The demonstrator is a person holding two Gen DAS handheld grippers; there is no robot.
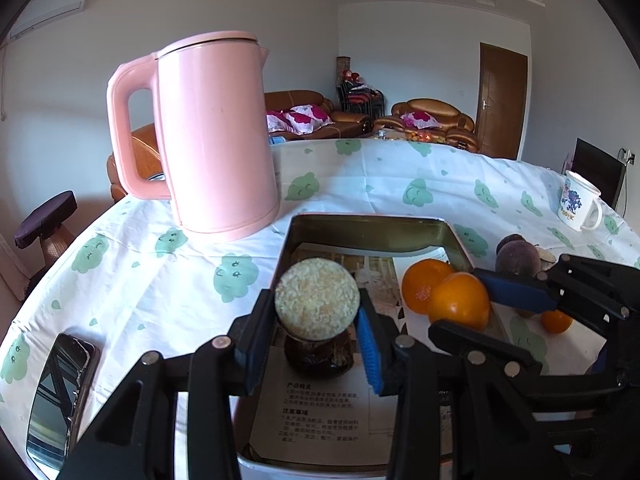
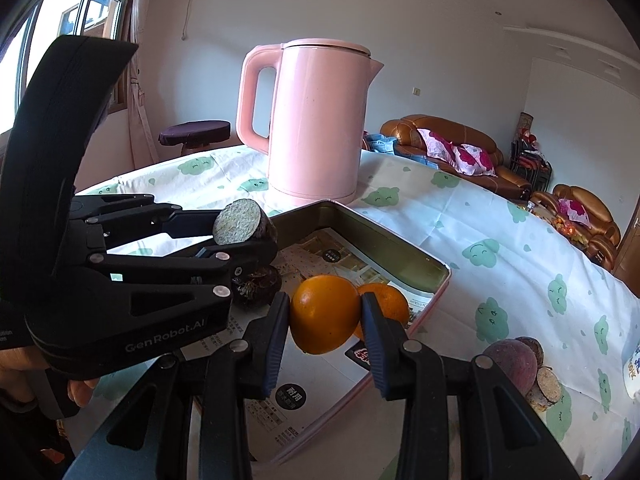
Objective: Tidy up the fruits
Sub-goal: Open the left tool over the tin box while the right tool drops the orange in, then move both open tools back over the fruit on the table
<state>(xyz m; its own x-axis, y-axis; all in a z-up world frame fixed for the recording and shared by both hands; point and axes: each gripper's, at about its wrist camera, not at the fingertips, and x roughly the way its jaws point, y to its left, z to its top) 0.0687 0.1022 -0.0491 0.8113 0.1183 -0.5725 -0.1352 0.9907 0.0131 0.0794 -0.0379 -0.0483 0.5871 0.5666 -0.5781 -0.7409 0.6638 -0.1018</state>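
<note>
Over the tray point(image 1: 400, 226), you carry a fruit in each claw, ready to set them down.

Your left claw point(image 1: 316, 332) is clamped on a cut fruit point(image 1: 317, 299), pale face up, just above a dark fruit point(image 1: 320, 358) already lying in the tray. Your right claw point(image 2: 325, 322) grips an orange point(image 2: 324, 314) beside a second orange point(image 2: 386, 304) that seems to rest by the tray's far wall, though the view there is crowded. Next, lower each fruit to a bare patch of the tray's paper lining, then ease the pads apart. More fruit point(image 2: 516, 364) waits on the tabletop point(image 2: 500, 232).
</note>
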